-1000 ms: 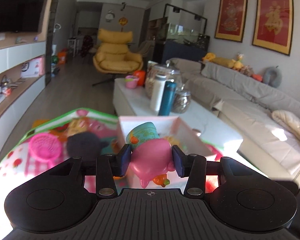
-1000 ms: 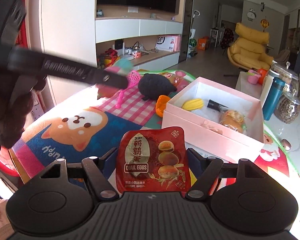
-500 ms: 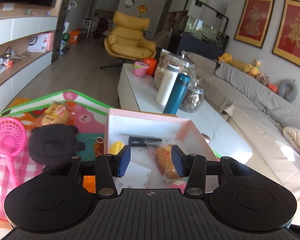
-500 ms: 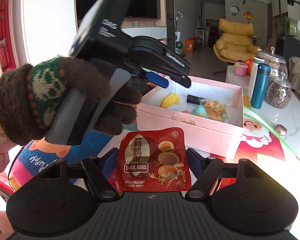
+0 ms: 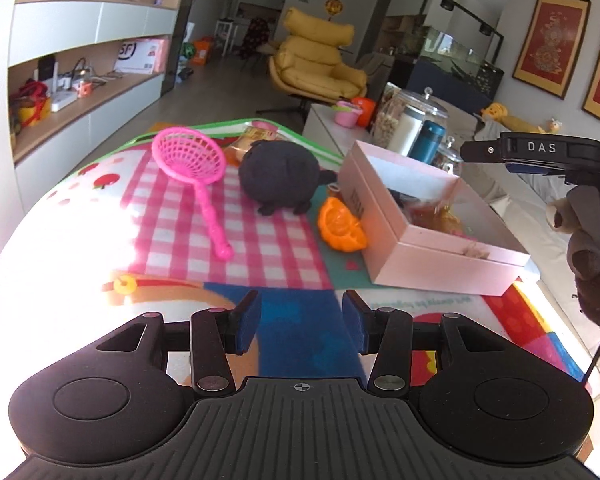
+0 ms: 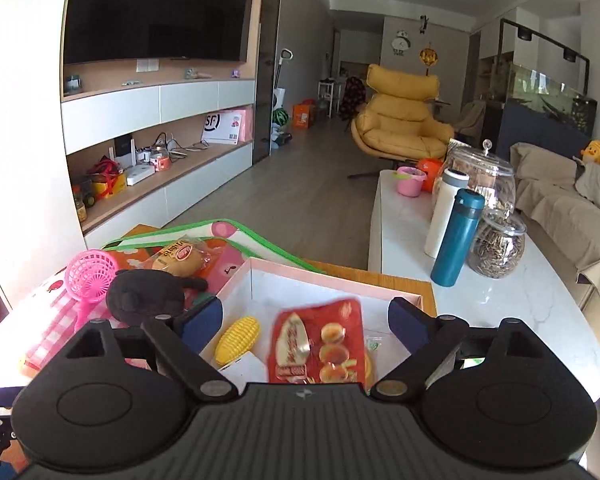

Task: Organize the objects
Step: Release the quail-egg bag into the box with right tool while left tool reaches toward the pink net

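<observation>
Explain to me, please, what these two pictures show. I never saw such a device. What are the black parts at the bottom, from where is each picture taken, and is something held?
There is no robot here. A person holds a hand tool with two fingers in each hand, and a wide-angle camera on each tool looks forward along those fingers. The black shapes at the bottom are the tools themselves.

One picture comes from the left gripper. It is open and empty, above a colourful play mat. On the mat lie a pink toy net, a black plush toy, an orange toy and a pink box.

The other picture comes from the right gripper, also open, above the box. Between its fingers, but loose, a red packet of quail eggs lies in the box beside a toy corn cob.
</observation>
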The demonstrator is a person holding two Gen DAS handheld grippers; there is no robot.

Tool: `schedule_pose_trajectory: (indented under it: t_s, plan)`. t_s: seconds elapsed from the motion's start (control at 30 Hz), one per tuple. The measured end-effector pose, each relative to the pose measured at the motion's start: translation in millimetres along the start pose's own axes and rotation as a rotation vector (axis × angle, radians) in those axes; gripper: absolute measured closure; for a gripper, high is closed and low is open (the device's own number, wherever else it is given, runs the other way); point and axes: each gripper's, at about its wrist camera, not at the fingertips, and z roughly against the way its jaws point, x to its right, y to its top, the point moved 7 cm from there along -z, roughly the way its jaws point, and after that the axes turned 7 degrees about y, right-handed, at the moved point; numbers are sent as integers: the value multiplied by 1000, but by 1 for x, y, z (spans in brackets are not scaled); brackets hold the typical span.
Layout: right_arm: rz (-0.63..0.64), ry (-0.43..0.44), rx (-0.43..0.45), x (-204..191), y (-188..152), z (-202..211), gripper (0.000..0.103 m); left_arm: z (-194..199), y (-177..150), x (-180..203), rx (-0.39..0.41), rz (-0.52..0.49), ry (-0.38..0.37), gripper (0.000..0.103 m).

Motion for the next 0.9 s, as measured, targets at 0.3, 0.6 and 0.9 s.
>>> schedule_pose_trajectory:
  t_s: [0.3, 0.6, 0.9]
  plan:
    - [128, 173, -12, -70, -70, 29, 4, -14, 4, -3, 47, 41, 11, 54]
    - [137, 211, -52, -103, -131, 15, 4, -55, 48, -30, 99, 75, 189, 54]
    - [73, 233, -78, -92, -134, 8, 0, -116, 71, -50, 52, 64, 350, 79]
